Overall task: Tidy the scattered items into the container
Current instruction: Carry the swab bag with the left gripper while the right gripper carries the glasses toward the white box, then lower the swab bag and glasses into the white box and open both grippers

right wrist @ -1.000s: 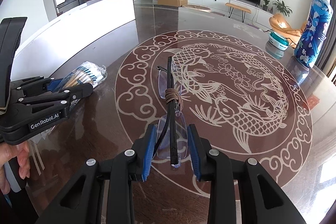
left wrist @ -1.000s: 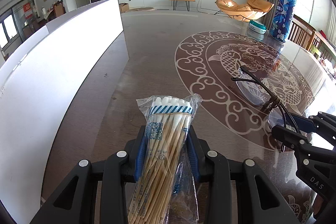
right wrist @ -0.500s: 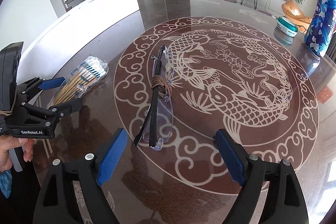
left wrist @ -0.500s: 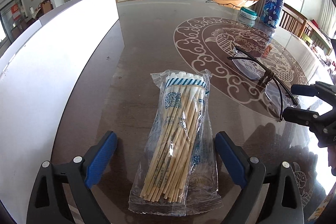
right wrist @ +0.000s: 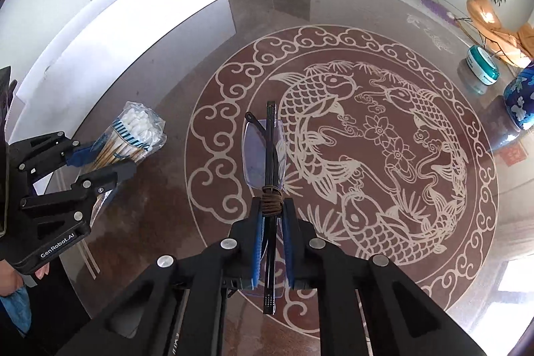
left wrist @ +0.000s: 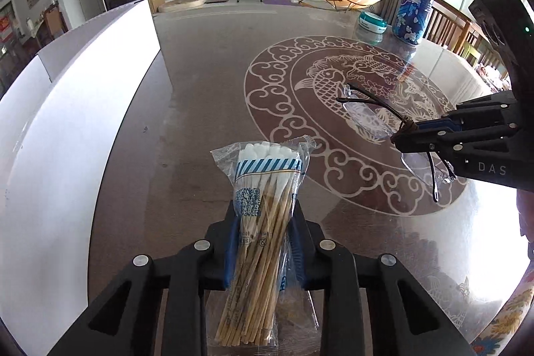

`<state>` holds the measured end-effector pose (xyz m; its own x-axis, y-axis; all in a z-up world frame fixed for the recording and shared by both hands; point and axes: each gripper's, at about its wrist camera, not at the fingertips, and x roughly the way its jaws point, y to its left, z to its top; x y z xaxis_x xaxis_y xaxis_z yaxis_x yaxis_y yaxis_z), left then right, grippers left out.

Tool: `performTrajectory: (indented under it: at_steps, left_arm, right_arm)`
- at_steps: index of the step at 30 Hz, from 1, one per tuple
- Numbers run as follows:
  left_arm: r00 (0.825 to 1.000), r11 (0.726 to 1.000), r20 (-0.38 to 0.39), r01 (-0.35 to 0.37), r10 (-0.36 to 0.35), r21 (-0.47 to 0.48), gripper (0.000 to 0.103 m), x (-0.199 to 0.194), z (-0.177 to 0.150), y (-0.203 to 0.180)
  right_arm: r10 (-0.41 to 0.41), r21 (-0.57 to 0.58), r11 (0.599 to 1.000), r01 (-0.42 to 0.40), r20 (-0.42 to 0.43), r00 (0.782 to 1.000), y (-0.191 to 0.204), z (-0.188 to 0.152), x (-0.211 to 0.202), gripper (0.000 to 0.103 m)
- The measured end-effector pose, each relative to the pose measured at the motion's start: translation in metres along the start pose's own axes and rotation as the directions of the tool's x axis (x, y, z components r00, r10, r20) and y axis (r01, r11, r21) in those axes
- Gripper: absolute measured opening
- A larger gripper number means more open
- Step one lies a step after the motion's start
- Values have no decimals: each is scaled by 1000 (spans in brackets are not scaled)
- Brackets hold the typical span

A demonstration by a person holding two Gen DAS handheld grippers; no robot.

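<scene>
A clear bag of cotton swabs (left wrist: 267, 175) with wooden sticks stands tilted up between the blue pads of my left gripper (left wrist: 263, 216), whose jaws are closing tight on its middle, above the table. The same bag (right wrist: 133, 135) and left gripper (right wrist: 100, 162) show at the left of the right wrist view. Folded glasses (right wrist: 263, 149) with black arms and a brown cord wound round them are clamped in my right gripper (right wrist: 272, 212), its jaws closing onto the frame. In the left wrist view the glasses (left wrist: 367, 115) stick out from the right gripper (left wrist: 407, 135).
The glossy brown table (right wrist: 367, 22) carries a pale fish medallion. A long white box wall (left wrist: 66, 122) runs along its left side. At the far right stand a blue patterned canister (left wrist: 417, 9) and a small teal-and-white round box (left wrist: 370, 22). Wooden chairs lie beyond.
Half a second ago both grippers stood wide open over the swab bag and the glasses lying on the table. Both are now shut on them and raised off the surface.
</scene>
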<state>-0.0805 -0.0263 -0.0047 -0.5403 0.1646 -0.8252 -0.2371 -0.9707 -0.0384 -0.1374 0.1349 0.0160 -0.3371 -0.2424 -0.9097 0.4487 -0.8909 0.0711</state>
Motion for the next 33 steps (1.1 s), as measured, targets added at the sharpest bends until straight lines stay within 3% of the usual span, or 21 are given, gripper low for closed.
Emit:
performTrajectory:
  at_steps: [2,5,8,13,17,21,24,27,30,31,32,33]
  left_arm:
    - [1000,1000,24,11,-11,-14,27,-11,-1,-1]
    - [999,997,13,34,-33,-63,27,-16,-5,8]
    - [998,993,45,43,-39,-106,27,-43,-4,30]
    - [992,981,110,-42,64,-190,27,-109,12,112]
    - [973,943,101,-172,208,-286,27,-144,15,195]
    - [958,889,27,-253,284,-383,27,-140,6,265]
    - [958,860,-24,-267,285,-435,27,-126,-6,296]
    - [960,839,-56,-266,273,-475,28,-110,-19,314]
    - [964,813,-85,-260,253,-521,43,-96,-30,326]
    - [964,808,-88,-259,251,-529,62,-93,-33,327]
    - [962,806,-86,-265,260,-530,78,-92,-35,327]
    - [954,801,-86,-288,287,-526,79,-93,-36,327]
  right_arm:
    - [11,4,1000,-11,33,999,0,-1,-19,12]
    - [-17,-16,1000,17,-15,1000,6,-3,-18,12]
    - [-13,-33,999,13,7,1000,19,4,-31,12]
    - [46,-114,993,-35,98,994,84,48,-62,12]
    - [161,-198,973,-123,189,969,158,101,-88,12]
    - [267,-298,935,-195,223,938,241,145,-86,12]
    - [295,-332,917,-221,189,937,293,166,-58,12]
    - [267,-362,911,-198,151,952,328,175,-20,12]
    - [242,-360,913,-194,94,966,343,177,18,13]
    - [235,-348,916,-199,64,970,344,177,30,17]
    - [226,-341,919,-199,43,973,344,176,39,32]
    - [214,-342,921,-187,43,976,342,173,43,44]
